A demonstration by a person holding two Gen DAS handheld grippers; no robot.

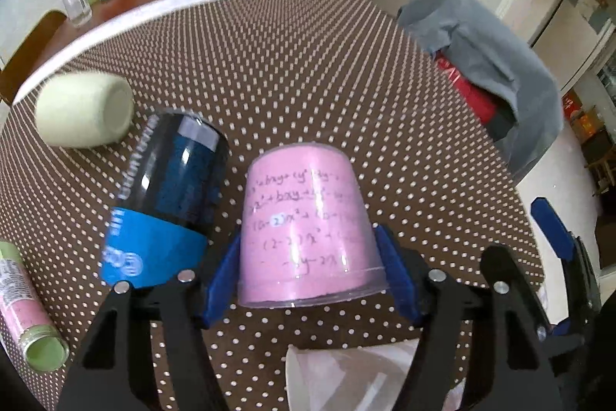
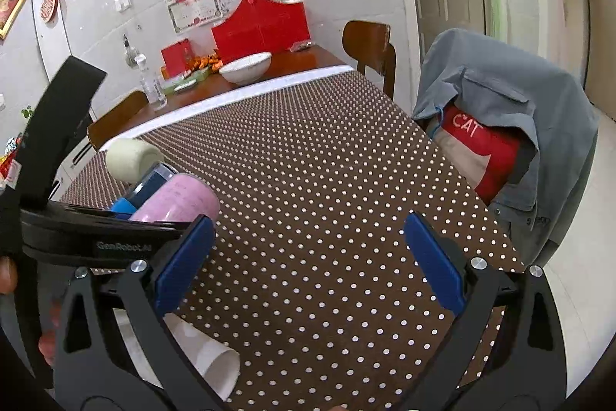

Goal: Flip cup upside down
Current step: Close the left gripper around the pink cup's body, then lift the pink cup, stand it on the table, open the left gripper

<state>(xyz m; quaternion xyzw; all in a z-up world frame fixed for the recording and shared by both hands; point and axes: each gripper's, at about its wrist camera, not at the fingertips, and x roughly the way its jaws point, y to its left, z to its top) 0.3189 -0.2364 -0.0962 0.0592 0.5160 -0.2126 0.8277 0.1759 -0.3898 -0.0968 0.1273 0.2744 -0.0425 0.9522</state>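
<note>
**Pink cup held between the left claw's pads, mouth toward the camera**

Left wrist view: The pink cup point(image 1: 308, 222) is gripped by the left claw point(image 1: 310, 280), whose blue pads point(image 1: 396, 276) are closed partway against the cup's sides near the clear rim. The cup's long axis runs forward along the fingers, with the closed base pointing away and the wider mouth toward the camera. Handwritten algebra is seen on its wall; fragments such as "(2-2)x²" and "bxy" can be read, the rest is blurred. Just left of the claw a dark tumbler point(image 1: 165, 203) with a blue sleeve is seen, its white lettering too smeared to read. Farther ahead and left a pale green cup point(image 1: 84, 110) lies on its side on the dotted tablecloth point(image 1: 308, 83). At the left edge a green-capped bottle point(image 1: 27, 318) is cut off, its label illegible. White paper point(image 1: 346, 368) below the claw is partly hidden.

Right wrist view: The right claw point(image 2: 308, 260) is spread wide and nothing is held. The pink cup point(image 2: 181, 201) is seen just left of the left pad, partly hidden behind the other tool's black body, on which "GenRobot.AI" is printed. To the right, "CAT" is read on a red cushion point(image 2: 485, 149) under a grey jacket point(image 2: 519, 103).
</note>
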